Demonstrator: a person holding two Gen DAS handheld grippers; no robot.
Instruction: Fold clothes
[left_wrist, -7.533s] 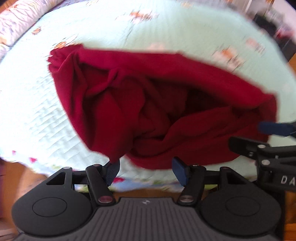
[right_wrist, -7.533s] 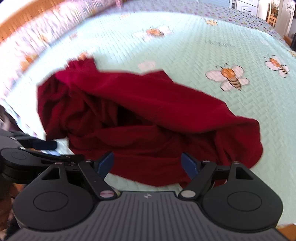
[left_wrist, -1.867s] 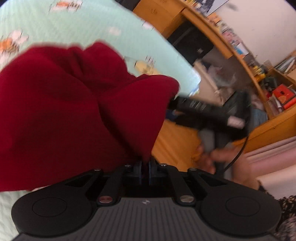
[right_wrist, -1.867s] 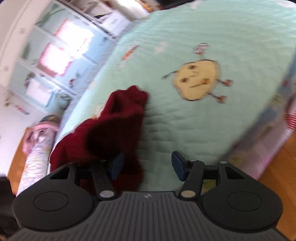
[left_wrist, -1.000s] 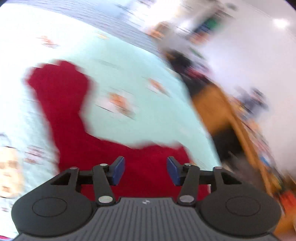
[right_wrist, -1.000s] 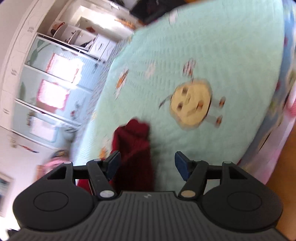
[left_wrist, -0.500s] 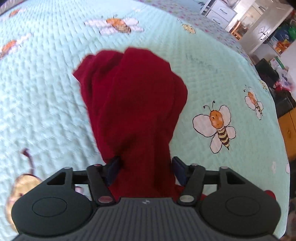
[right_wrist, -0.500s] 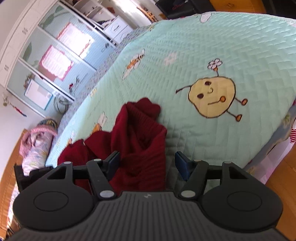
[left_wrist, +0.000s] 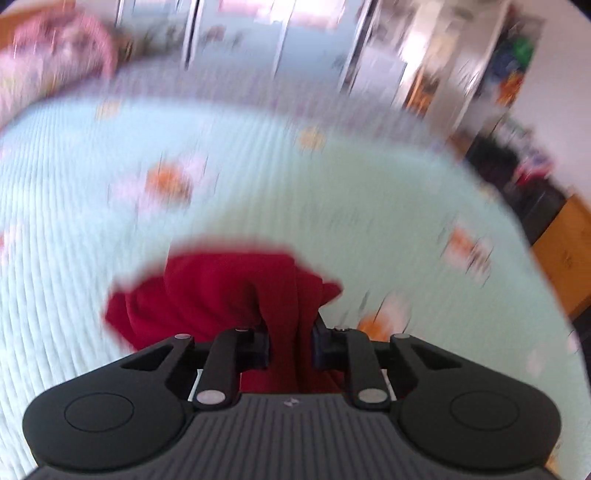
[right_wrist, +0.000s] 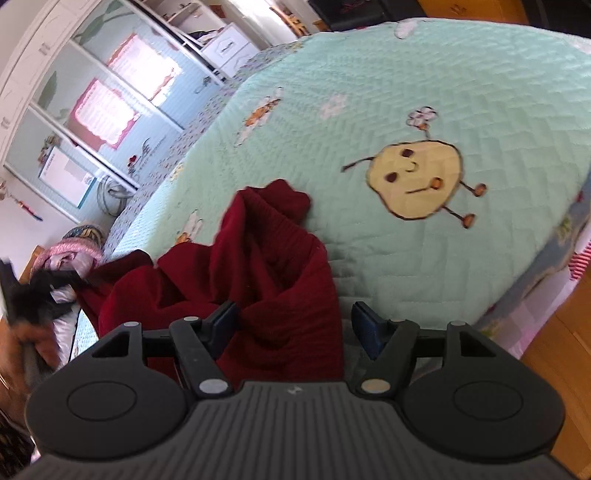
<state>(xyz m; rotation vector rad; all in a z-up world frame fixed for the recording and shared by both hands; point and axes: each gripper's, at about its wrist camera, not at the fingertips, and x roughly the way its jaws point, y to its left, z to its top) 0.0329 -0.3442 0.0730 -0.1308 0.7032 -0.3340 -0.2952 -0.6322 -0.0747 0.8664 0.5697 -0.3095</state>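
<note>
garment (right_wrist: 266, 266) bunched on bed (right_wrist: 461, 74), 0 folds visible | left gripper (left_wrist: 290, 341) closing on cloth | right gripper (right_wrist: 291, 326) wide, empty

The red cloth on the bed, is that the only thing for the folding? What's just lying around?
For the folding:
- red cloth
- left gripper, jaws closing on a bunch of the cloth
- right gripper, open over the cloth

Just lying about:
- bed cover
- pink bundle
- cupboards
</note>
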